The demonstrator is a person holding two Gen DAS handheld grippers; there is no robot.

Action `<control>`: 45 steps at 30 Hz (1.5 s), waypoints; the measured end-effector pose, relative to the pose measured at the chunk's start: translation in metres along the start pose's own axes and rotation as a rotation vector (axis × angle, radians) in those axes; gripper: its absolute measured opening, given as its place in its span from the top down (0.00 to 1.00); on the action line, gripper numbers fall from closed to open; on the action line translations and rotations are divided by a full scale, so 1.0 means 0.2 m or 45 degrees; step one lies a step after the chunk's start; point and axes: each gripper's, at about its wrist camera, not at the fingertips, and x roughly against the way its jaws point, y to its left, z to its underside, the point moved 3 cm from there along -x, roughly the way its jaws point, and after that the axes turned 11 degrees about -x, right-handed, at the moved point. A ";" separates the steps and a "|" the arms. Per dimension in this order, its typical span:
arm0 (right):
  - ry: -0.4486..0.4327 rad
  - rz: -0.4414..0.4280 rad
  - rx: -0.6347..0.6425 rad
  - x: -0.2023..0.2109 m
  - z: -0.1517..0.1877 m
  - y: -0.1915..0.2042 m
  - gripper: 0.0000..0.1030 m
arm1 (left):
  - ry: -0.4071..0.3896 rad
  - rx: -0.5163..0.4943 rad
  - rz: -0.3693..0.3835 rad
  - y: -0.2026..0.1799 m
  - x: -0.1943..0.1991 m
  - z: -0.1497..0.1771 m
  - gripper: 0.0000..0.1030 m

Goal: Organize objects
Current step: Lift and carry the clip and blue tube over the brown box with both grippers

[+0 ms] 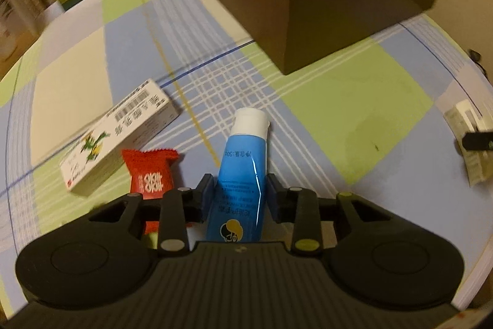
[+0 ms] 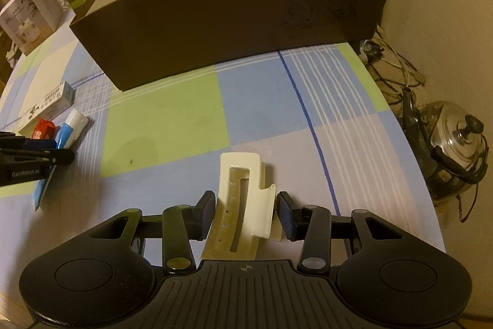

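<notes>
Grippers (image 1: 240, 190) both clamp for me: left on the blue tube (image 1: 238, 174), right (image 2: 246, 210) on the cream clip (image 2: 243, 205).

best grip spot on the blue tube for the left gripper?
Mid-body of the blue tube, from above, pads across its flat width. It lies flat with the white cap pointing away, and the left gripper already straddles the body there. The red packet sits close alongside.

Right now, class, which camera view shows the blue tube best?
The left wrist view: the blue tube runs up the centre, white cap and label legible, between the left tongs. The right wrist view shows it only small at the left edge, partly behind those tongs.
</notes>
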 end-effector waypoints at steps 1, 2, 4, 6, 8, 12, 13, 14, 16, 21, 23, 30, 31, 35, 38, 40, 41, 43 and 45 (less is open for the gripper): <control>0.000 0.002 0.008 0.00 0.00 0.00 0.60 | 0.015 0.040 0.005 0.00 0.00 0.00 0.70; 0.001 0.002 0.012 0.00 0.00 0.00 0.60 | 0.018 0.087 0.026 0.00 0.01 0.00 0.70; 0.004 -0.001 0.018 0.00 -0.01 0.00 0.60 | 0.017 0.164 0.079 0.01 0.01 0.01 0.65; 0.006 -0.006 0.022 0.00 -0.01 0.00 0.60 | 0.018 0.158 0.107 0.00 0.01 0.02 0.58; 0.007 -0.008 0.027 -0.01 -0.02 -0.01 0.60 | -0.002 0.090 0.094 -0.02 0.01 0.02 0.57; 0.005 -0.008 0.036 -0.01 -0.02 0.00 0.60 | -0.014 0.049 0.116 -0.01 0.01 0.01 0.65; 0.003 -0.008 0.039 -0.01 -0.02 0.00 0.60 | -0.015 0.045 0.114 -0.01 0.01 0.01 0.66; 0.002 -0.009 0.042 -0.01 -0.02 0.00 0.60 | -0.019 0.038 0.106 -0.02 0.01 0.01 0.66; -0.001 -0.012 0.058 -0.01 -0.02 0.01 0.60 | -0.026 0.026 0.086 -0.03 0.02 0.00 0.66; -0.003 -0.020 0.077 -0.01 -0.02 0.00 0.62 | -0.025 0.071 0.087 -0.04 0.03 0.00 0.66; 0.004 -0.030 0.078 0.00 -0.02 0.00 0.62 | -0.033 0.071 0.083 -0.04 0.05 -0.01 0.66; 0.004 -0.093 0.060 0.03 -0.04 -0.03 0.62 | -0.067 0.124 0.096 -0.03 0.12 -0.03 0.67; -0.001 -0.107 0.059 0.04 -0.05 -0.04 0.62 | -0.075 0.128 0.096 -0.03 0.14 -0.03 0.66; -0.021 -0.138 0.068 0.07 -0.08 -0.05 0.62 | -0.091 0.137 0.084 -0.03 0.18 -0.04 0.67; -0.033 -0.171 0.070 0.11 -0.11 -0.05 0.62 | -0.122 0.160 0.078 -0.03 0.25 -0.06 0.67; -0.042 -0.186 0.076 0.13 -0.13 -0.05 0.62 | -0.149 0.170 0.074 -0.03 0.30 -0.08 0.67; -0.045 -0.192 0.079 0.14 -0.15 -0.05 0.62 | -0.160 0.176 0.071 -0.03 0.32 -0.09 0.67; -0.052 -0.211 0.088 0.17 -0.17 -0.05 0.62 | -0.182 0.187 0.065 -0.03 0.38 -0.11 0.67; -0.063 -0.234 0.102 0.20 -0.19 -0.05 0.62 | -0.205 0.200 0.057 -0.03 0.43 -0.13 0.67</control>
